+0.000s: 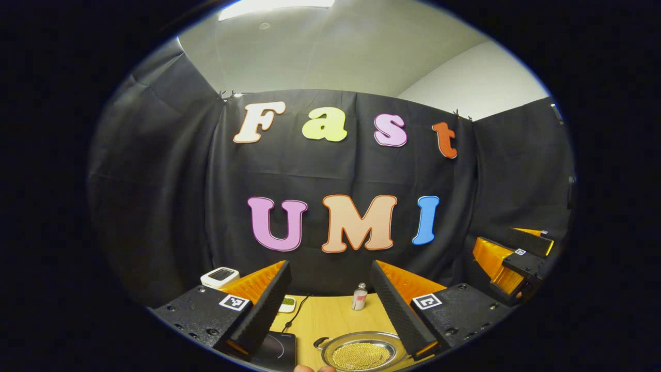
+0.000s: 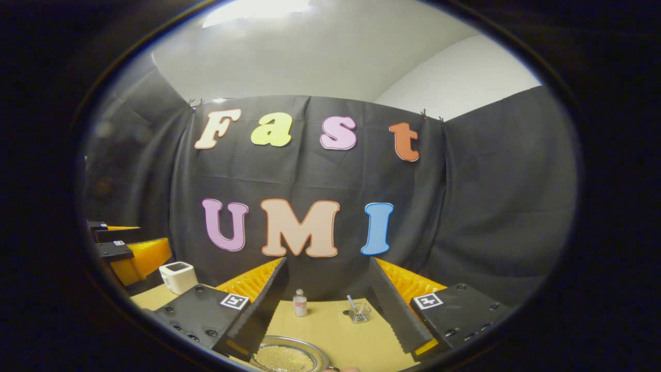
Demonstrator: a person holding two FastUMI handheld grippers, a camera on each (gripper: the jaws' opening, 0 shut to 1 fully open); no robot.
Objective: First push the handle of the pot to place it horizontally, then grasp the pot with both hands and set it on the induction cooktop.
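Both grippers we hold spread, nothing between the fingers: left gripper (image 1: 330, 315), right gripper (image 2: 330, 310). At the bottom centre of the left gripper view, we see the pot (image 1: 360, 352) on the tabletop (image 1: 330, 315), beside the induction cooktop (image 1: 276, 351) at its left. A small bottle (image 1: 359, 297) stands farther back.

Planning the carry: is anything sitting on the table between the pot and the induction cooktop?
Nothing visible: in the left gripper view the pot sits just right of the induction cooktop, with bare table between them.
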